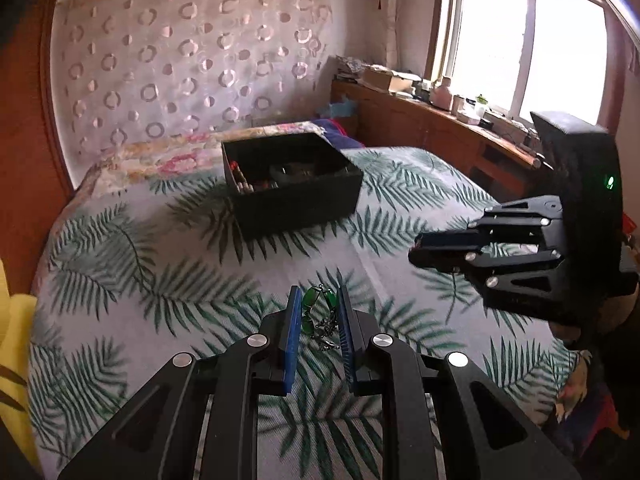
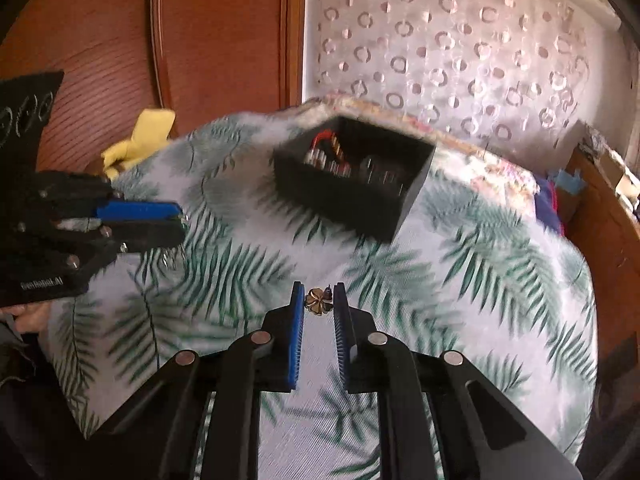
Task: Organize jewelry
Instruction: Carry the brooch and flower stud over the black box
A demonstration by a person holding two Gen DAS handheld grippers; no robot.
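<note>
Both tongs are carrying something, and I am keeping each piece pinched near the fingertips so it hangs free of the bedspread [image 1: 200,240] on the way to the black box [image 1: 292,184]. Left gripper [image 1: 319,306] is closing narrowly on a green bead bracelet [image 1: 318,312], its metal chain dangling between the blue pads [image 1: 294,320]; right gripper [image 2: 319,300] is clamping a small gold flower-shaped earring [image 2: 319,301] right at the tips, which I judge is the only hold so small a piece allows.

I am holding both above the leaf-print cover, short of the box, which sits open further up the bed with other pieces already lying inside, so I judge these two are going in next.

Looking from the left wrist, I am seeing the right gripper [image 1: 416,250] side-on with its fingers nearly together, but the earring is too small to make out there. Looking from the right wrist, I am seeing the left gripper [image 2: 180,222] side-on with bits of chain hanging under it, while the green beads stay hidden; this view is also showing more of the box's contents, though blurred.
</note>
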